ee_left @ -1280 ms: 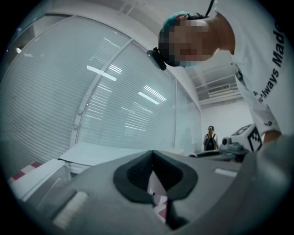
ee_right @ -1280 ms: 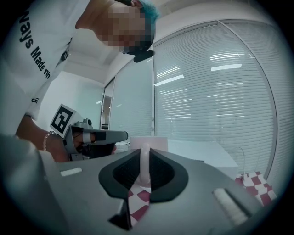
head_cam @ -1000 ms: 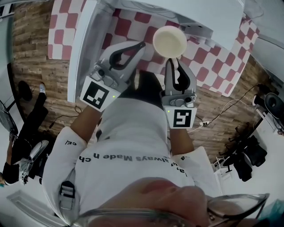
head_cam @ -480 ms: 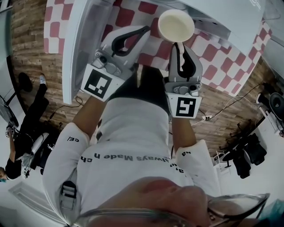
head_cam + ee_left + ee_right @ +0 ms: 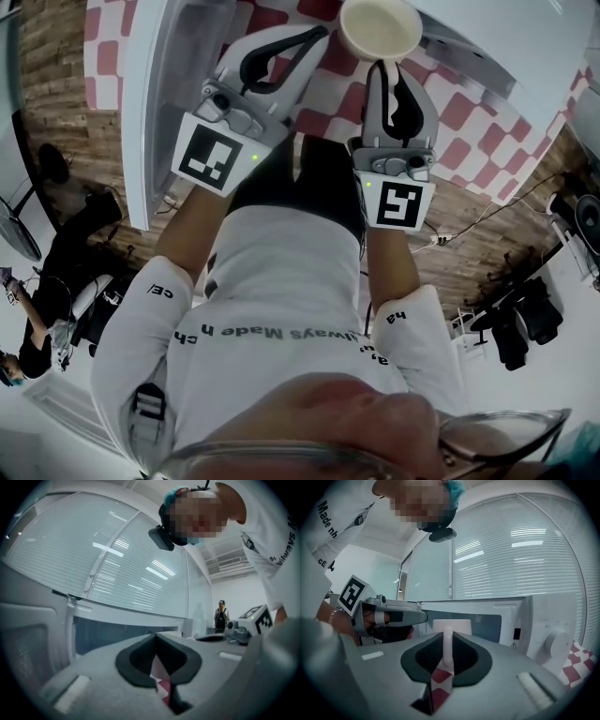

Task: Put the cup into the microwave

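Observation:
A cream-white cup point(image 5: 380, 26) hangs in the air at the top of the head view, over the red-and-white checked cloth point(image 5: 328, 84). My right gripper point(image 5: 382, 64) is shut on the cup's handle point(image 5: 447, 645), which stands upright between the jaws in the right gripper view, with the cup body point(image 5: 452, 626) just beyond. The white microwave point(image 5: 541, 620) faces it, its cavity dark and its door point(image 5: 155, 103) swung open at the left. My left gripper point(image 5: 315, 37) is beside the cup, shut and holding nothing point(image 5: 156, 639).
A round dial point(image 5: 557, 644) sits on the microwave's control panel at the right. The open door's inner face point(image 5: 28, 639) stands close at my left gripper's left. Window blinds point(image 5: 520, 555) fill the background. Another person point(image 5: 220, 616) stands far off.
Both grippers have moved forward toward the microwave, and the cup has travelled with the right one toward the top of the head view. The left gripper stays shut and empty.

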Demonstrator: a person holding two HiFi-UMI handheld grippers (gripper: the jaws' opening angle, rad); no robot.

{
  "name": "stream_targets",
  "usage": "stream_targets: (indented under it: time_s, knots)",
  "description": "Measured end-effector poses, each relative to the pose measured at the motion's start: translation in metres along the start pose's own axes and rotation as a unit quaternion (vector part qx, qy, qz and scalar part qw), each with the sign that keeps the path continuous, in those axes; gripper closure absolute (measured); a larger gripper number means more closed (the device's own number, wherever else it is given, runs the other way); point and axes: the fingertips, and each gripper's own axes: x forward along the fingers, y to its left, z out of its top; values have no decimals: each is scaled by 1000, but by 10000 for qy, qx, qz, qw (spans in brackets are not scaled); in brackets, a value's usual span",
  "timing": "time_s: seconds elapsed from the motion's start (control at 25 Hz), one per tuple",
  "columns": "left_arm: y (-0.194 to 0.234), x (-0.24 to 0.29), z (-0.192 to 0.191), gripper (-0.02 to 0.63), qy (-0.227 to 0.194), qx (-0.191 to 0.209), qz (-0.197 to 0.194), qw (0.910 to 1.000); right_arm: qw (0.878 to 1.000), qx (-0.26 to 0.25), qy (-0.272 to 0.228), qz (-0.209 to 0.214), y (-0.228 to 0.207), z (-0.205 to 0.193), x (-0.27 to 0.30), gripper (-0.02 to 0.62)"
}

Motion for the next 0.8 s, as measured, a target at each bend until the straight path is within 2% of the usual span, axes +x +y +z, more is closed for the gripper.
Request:
stream_targets:
  time_s: [0.32,0.52,0.8]
  knots:
    - [-7,30,-16,603,155,47,43,9999,9999,37,110,-55,-27,-15,7,561]
    - [23,23,-33,603,185,73,121,9997,10000,22,47,-63,-10,-25,41,561]
    - [34,38,-44,603,258,51,199,9995,9999,34,20,-144,-20,-31,60,561]
